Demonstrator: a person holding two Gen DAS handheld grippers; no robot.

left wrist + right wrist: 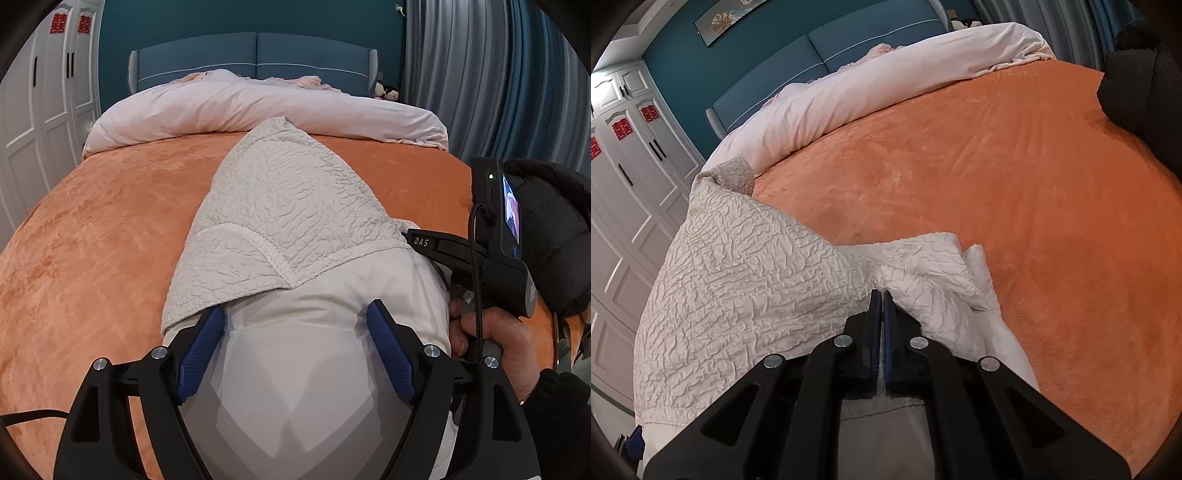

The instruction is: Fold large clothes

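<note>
White crinkled jacket (288, 192) lies on the orange bedspread (92, 240), running from the near edge toward the rolled pale duvet (258, 107) at the headboard end. Its smooth lining (314, 350) is turned up at the near end.

Left gripper (295, 354): jaws stand wide apart. The smooth lining lies between and beneath the blue pads (201, 354); whether the pads touch the cloth cannot be told, and they do not pinch it.

Right gripper (882, 306): jaws fully closed, with a thin fold of the jacket's fabric caught between them at the tips. Crinkled cloth bunches just beyond the tips and to their right. In the left wrist view, a hand (491, 343) holds this gripper at the jacket's right edge.
</note>
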